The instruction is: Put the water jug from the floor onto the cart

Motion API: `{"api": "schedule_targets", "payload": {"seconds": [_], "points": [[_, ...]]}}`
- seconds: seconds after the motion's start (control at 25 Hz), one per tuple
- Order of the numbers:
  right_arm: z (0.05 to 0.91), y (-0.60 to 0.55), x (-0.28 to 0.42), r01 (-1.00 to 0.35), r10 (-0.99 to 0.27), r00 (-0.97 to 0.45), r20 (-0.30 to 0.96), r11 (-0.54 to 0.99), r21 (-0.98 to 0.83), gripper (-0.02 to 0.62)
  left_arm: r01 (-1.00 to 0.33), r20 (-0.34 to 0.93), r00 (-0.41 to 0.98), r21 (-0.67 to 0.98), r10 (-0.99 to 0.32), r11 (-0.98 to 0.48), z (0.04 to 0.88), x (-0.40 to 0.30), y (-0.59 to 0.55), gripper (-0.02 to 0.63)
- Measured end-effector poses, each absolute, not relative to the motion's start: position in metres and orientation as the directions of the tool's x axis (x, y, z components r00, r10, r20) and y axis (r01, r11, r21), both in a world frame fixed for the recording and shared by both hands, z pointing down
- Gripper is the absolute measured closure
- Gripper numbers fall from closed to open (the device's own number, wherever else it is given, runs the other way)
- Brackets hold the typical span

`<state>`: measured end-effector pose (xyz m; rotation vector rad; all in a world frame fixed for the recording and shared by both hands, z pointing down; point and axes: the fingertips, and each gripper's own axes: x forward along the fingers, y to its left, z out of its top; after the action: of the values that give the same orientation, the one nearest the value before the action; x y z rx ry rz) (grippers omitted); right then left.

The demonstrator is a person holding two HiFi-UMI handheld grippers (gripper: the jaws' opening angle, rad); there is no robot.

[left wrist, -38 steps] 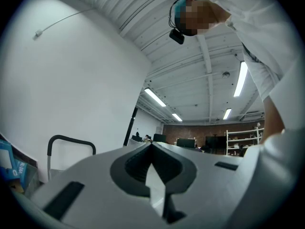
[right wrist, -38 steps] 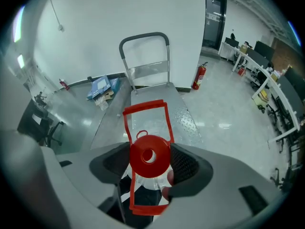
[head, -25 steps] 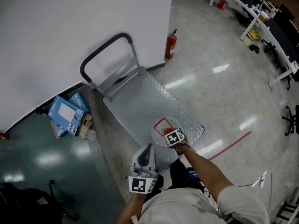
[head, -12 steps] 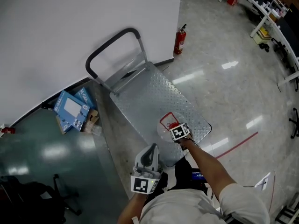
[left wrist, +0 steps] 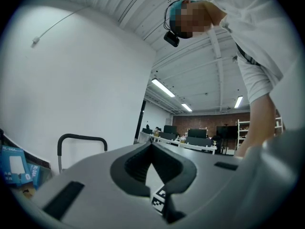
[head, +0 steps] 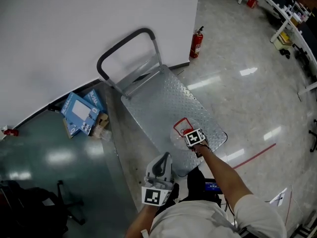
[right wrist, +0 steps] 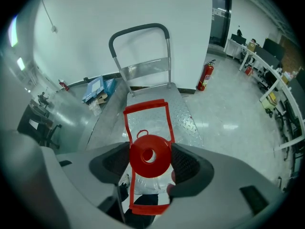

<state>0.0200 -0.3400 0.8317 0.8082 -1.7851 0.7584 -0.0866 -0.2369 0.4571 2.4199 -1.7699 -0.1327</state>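
Over the near end of the cart [head: 163,100], close by the person's feet, sits the water jug [head: 179,134], caught in the right claw [right wrist: 150,162]. It is a clear plastic jug, see-through enough that the studded metal deck shows behind it. It has a round red cap [right wrist: 148,149] with a hole in the middle and a thin red carrying handle [right wrist: 145,109] shaped like a rectangle, standing up past the cap. The claw's two dark pads press in from either side just under that cap, so the jug is gripped at its neck. From where I stand I can't be sure whether its bottom rests on the deck or hangs just above it.

The left claw [left wrist: 152,144] is held back near the person's body, pointing up and away, its tips closed together with nothing between them.

The cart's push bar [head: 126,46] rises at the far end, close to the white wall [head: 74,24]. A fire extinguisher [head: 196,42] stands on the shiny floor [head: 247,98] near the wall's corner, and some blue boxes [head: 79,114] lie on the floor to the left of the cart.
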Motion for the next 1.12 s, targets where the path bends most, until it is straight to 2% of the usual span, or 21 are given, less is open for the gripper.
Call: {"api": "schedule_targets", "payload": {"seconds": [0.12, 0.56, 0.64, 0.68, 0.76, 0.8, 0.96, 1.12], "points": [[0.830, -0.337, 0.019, -0.801, -0.168, -0.282, 0.945, 0.583, -0.135, 0.324, -0.939, 0.020, 0.297, 0.186, -0.955, -0.289, 0.455, -0.088, -0.236, 0.603], [0.769, -0.334, 0.025, -0.797, -0.276, -0.350, 0.895, 0.590, -0.130, 0.327, -0.943, -0.043, 0.296, 0.147, -0.954, -0.299, 0.448, -0.091, -0.231, 0.603], [0.737, -0.332, 0.028, -0.807, -0.336, -0.374, 0.865, 0.578, -0.124, 0.370, -0.940, -0.049, 0.305, 0.147, -0.951, -0.309, 0.444, -0.087, -0.231, 0.603], [0.719, -0.332, 0.030, -0.816, -0.376, -0.383, 0.844, 0.567, -0.118, 0.418, -0.938, -0.048, 0.309, 0.152, -0.950, -0.313, 0.443, -0.085, -0.230, 0.603], [0.681, -0.332, 0.037, -0.843, -0.478, -0.389, 0.787, 0.529, -0.096, 0.541, -0.935, -0.054, 0.313, 0.156, -0.948, -0.318, 0.439, -0.082, -0.229, 0.603], [0.660, -0.330, 0.040, -0.856, -0.531, -0.394, 0.750, 0.509, -0.090, 0.563, -0.935, -0.062, 0.313, 0.155, -0.948, -0.319, 0.437, -0.081, -0.228, 0.603], [0.583, -0.316, 0.052, -0.878, -0.717, -0.415, 0.559, 0.476, -0.041, 0.583, -0.934, -0.089, 0.305, 0.165, -0.948, -0.316, 0.428, -0.080, -0.222, 0.603], [0.504, -0.283, 0.056, -0.876, -0.831, -0.457, 0.316, 0.483, 0.004, 0.583, -0.933, -0.102, 0.307, 0.166, -0.946, -0.321, 0.418, -0.079, -0.214, 0.603]]}}
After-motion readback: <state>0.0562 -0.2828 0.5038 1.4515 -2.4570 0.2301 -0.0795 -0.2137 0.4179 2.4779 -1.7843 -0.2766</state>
